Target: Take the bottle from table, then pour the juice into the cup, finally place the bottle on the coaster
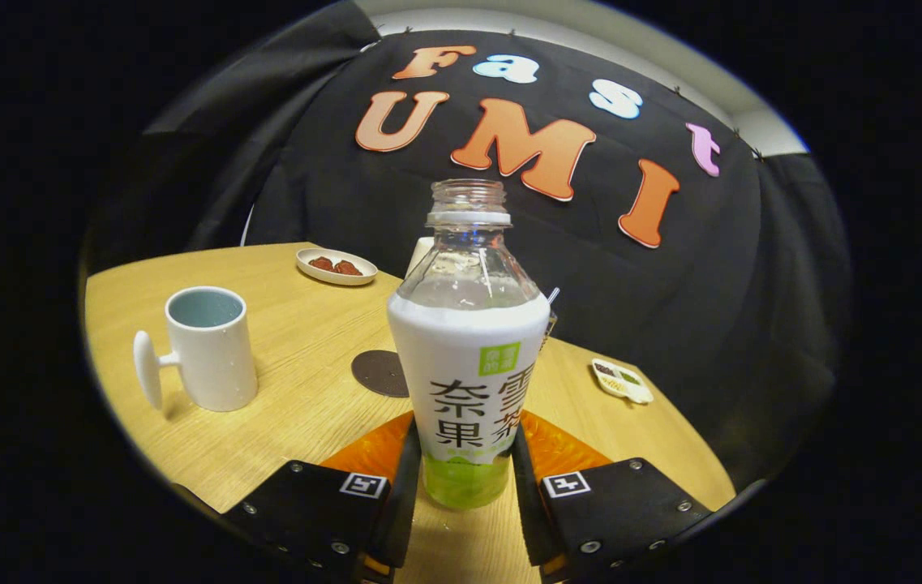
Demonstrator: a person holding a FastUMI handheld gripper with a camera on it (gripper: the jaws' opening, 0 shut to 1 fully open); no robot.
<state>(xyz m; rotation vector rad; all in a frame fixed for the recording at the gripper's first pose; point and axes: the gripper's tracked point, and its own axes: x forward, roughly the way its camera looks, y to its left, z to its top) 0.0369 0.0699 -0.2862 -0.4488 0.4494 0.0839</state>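
A clear uncapped bottle [467,357] with a white and green label stands upright between my fingers. My gripper [465,470] is shut on its lower part, both black fingers [405,478] pressing on the label's sides. The bottle's base sits at or just above the wooden table [298,341]; I cannot tell which. A white cup [211,349] with a disc-shaped handle stands to the left, beyond the left finger, with a pale blue inside. A dark round coaster [379,372] lies flat just behind the bottle on its left, partly hidden by it.
A small oval plate [336,266] with red pieces sits far back on the table. A small white dish [623,380] with compartments lies to the right near the table's edge. A white object [418,253] peeks out behind the bottle. Black cloth walls surround the table.
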